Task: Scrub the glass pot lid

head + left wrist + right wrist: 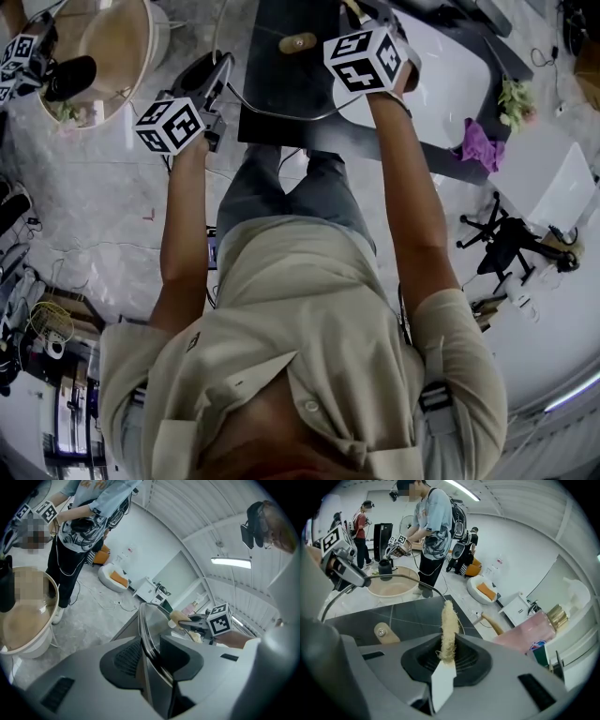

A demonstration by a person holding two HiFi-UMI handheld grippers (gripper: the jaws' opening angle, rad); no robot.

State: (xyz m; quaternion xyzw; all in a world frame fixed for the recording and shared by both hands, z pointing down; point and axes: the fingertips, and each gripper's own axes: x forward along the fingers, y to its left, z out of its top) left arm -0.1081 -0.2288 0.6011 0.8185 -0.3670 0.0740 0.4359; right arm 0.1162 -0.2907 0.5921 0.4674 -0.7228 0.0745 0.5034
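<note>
The glass pot lid stands tilted over a dark table, and its wooden knob faces the right gripper. My left gripper is shut on the lid's metal rim, holding it on edge at its left side. My right gripper is shut on a pale loofah scrubber with a white tag, which sticks up out of the jaws. In the right gripper view the knob lies to the scrubber's left and the rim arcs above it. I cannot tell whether the scrubber touches the glass.
A pink pump bottle and a wooden handle stand right of the table. A beige basin sits beyond it, where other people work with grippers. Cables and a black office chair are on the floor.
</note>
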